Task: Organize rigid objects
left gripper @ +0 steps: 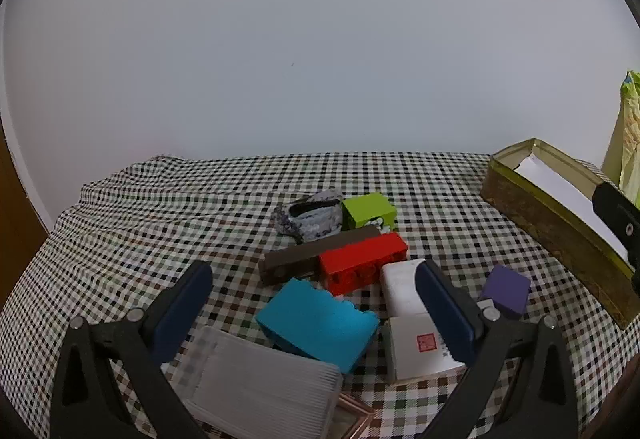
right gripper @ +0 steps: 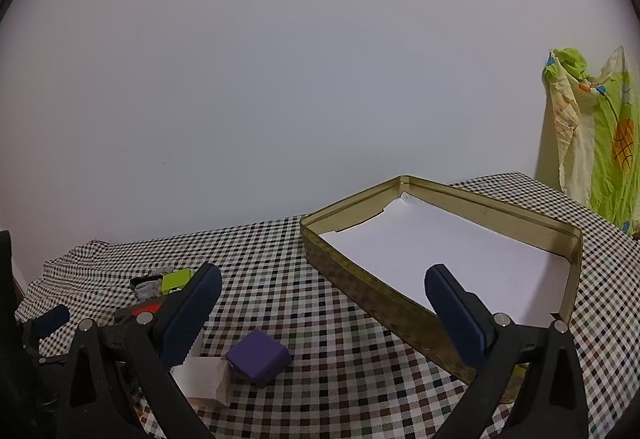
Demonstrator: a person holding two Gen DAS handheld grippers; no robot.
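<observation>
My left gripper (left gripper: 316, 283) stands open above a cluster on the checked cloth: a cyan block (left gripper: 316, 323), a red brick (left gripper: 362, 263), a dark brown bar (left gripper: 316, 253), a green box (left gripper: 368, 211), white boxes (left gripper: 416, 347), a purple cube (left gripper: 506, 289) and a ribbed clear case (left gripper: 260, 379). Nothing is between its fingers. My right gripper (right gripper: 322, 299) is open too, hovering by the near wall of a gold tin (right gripper: 380, 299) lined with white paper. The purple cube (right gripper: 258, 357) lies below its left finger.
A patterned pouch (left gripper: 308, 217) lies behind the green box. The gold tin (left gripper: 560, 235) sits at the right of the cloth. A green and yellow printed cloth (right gripper: 592, 135) hangs at the far right. A plain wall stands behind the table.
</observation>
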